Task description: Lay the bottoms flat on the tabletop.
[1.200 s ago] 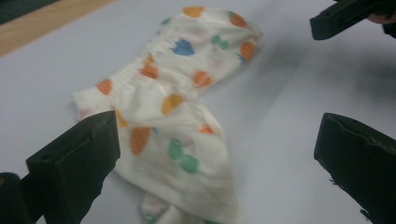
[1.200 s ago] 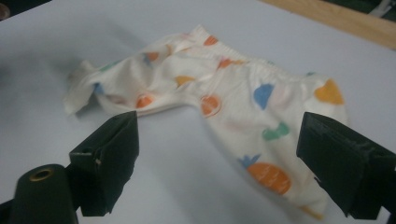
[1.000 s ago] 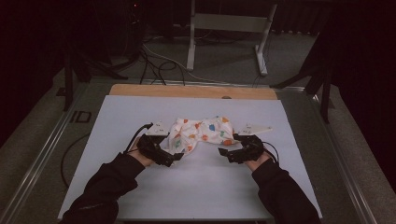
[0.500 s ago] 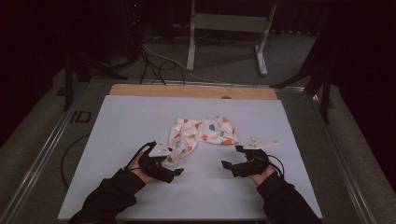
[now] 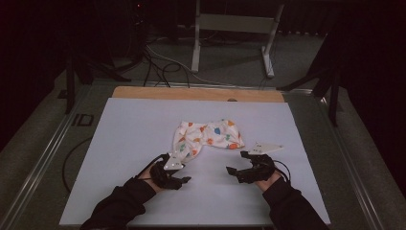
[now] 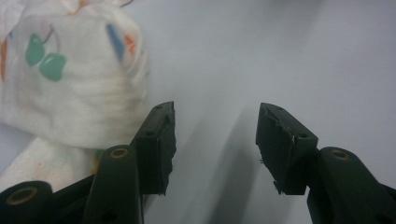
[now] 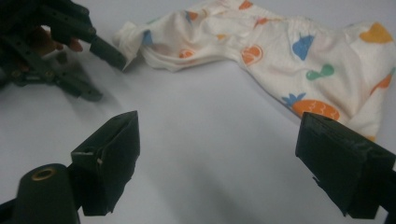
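A small white garment (image 5: 208,136) printed with coloured fruit lies crumpled in the middle of the white table (image 5: 124,129). One narrow end of it reaches toward my left gripper (image 5: 186,181). In the left gripper view that gripper (image 6: 215,112) is open over bare table, and the garment (image 6: 70,79) lies just outside its left jaw. My right gripper (image 5: 234,165) stands open a little short of the garment's near edge. In the right gripper view its jaws (image 7: 219,123) are wide apart with bare table between them. Beyond them are the garment (image 7: 280,46) and the left gripper (image 7: 105,74).
The white sheet ends at a wooden strip (image 5: 196,93) along the table's far edge. Behind it, on the dark floor, are a metal stand (image 5: 234,28) and loose cables (image 5: 158,62). A cable (image 5: 72,158) trails off the table's left side.
Both grippers have let go of the garment and drawn back toward the person. The garment now lies flatter, with one end pulled out toward the left gripper.
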### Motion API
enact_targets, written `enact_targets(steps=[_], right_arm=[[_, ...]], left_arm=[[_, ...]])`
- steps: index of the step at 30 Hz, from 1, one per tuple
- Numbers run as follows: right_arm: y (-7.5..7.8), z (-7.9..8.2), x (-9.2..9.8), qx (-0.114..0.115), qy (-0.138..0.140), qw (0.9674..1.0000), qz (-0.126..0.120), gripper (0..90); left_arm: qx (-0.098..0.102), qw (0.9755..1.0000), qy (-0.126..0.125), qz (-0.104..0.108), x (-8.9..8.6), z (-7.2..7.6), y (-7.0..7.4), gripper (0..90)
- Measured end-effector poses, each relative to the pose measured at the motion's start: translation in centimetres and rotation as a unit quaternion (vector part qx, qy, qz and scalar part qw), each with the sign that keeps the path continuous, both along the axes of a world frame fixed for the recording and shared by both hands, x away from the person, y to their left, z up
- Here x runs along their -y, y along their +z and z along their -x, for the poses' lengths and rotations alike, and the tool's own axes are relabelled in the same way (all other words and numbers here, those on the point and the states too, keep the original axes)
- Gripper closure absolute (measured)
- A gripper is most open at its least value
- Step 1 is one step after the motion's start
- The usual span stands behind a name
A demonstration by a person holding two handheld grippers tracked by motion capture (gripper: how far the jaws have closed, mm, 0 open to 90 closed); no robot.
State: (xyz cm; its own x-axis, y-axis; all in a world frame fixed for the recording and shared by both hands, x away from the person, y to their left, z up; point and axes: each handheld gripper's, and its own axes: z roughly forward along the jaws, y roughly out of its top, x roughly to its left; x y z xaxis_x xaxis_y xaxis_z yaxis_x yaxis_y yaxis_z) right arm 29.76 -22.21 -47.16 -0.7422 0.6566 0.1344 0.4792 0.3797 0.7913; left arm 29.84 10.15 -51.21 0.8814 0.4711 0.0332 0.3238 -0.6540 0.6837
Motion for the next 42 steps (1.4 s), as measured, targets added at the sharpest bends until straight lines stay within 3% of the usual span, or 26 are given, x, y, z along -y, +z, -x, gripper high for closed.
enact_targets(steps=[2,6,8,9,13,17,21,24,26,32,33,34,37,39,42], right_arm=[[-0.2,0.0,0.1,-0.003,0.0,1.0,0.004,13.9],[-0.4,-0.1,0.4,-0.003,-0.004,0.9999,0.009,13.9],[-0.5,-0.2,0.6,0.0,-0.007,0.9999,0.009,13.9],[-0.5,-0.2,0.7,-0.001,-0.009,0.9999,0.007,13.9],[-0.6,-0.3,1.0,-0.004,-0.015,0.9998,0.008,14.0],[-0.5,-0.3,0.9,-0.005,-0.014,0.9999,0.007,14.0],[-0.4,-0.2,0.9,0.0,-0.013,0.9999,0.007,14.0],[-0.3,-0.2,1.0,-0.001,-0.018,0.9998,0.004,14.1],[-0.3,-0.3,1.1,0.0,-0.017,0.9998,0.005,14.1],[-0.1,-0.3,1.2,0.003,-0.017,0.9998,0.003,14.1],[-0.1,-0.3,1.2,0.003,-0.017,0.9998,0.003,14.1],[-0.1,-0.2,1.2,0.003,-0.018,0.9998,0.003,14.1],[-0.1,-0.3,1.3,0.001,-0.019,0.9998,0.004,14.2],[-0.1,-0.3,1.3,0.001,-0.02,0.9998,0.001,14.2],[0.0,-0.2,1.4,0.002,-0.019,0.9998,0.002,14.2]], left_arm=[[0.002,0.9999,0.014,-0.002,-0.4,-0.6,-0.1,48.0],[0.031,0.9975,0.059,-0.024,-1.4,-1.4,-0.3,45.7],[0.033,0.996,0.075,-0.036,-1.9,-1.7,-0.4,45.6],[0.032,0.9957,0.082,-0.032,-2.1,-1.7,-0.4,45.3],[0.011,0.9967,0.078,-0.021,-2.6,-2.0,-0.4,62.0],[0.013,0.9967,0.075,-0.027,-2.3,-1.9,-0.1,85.0],[0.015,0.9985,0.049,-0.018,-2.0,-1.4,1.1,90.0],[0.022,0.9992,0.034,0.003,-1.6,-0.8,2.6,90.0],[0.02,0.9991,0.022,0.029,-1.4,-0.5,3.8,90.0],[0.026,0.9959,0.005,0.087,-1.0,0.0,6.9,90.0],[0.026,0.9959,0.005,0.087,-1.0,0.0,6.9,90.0],[0.016,0.992,0.003,0.125,-1.3,-0.3,7.7,90.0],[0.024,0.9854,0.02,0.167,-2.0,-0.6,8.6,90.0],[0.028,0.984,0.035,0.172,-2.7,-1.0,8.5,89.9],[0.003,0.9841,0.056,0.169,-4.1,-1.7,7.4,89.9]])
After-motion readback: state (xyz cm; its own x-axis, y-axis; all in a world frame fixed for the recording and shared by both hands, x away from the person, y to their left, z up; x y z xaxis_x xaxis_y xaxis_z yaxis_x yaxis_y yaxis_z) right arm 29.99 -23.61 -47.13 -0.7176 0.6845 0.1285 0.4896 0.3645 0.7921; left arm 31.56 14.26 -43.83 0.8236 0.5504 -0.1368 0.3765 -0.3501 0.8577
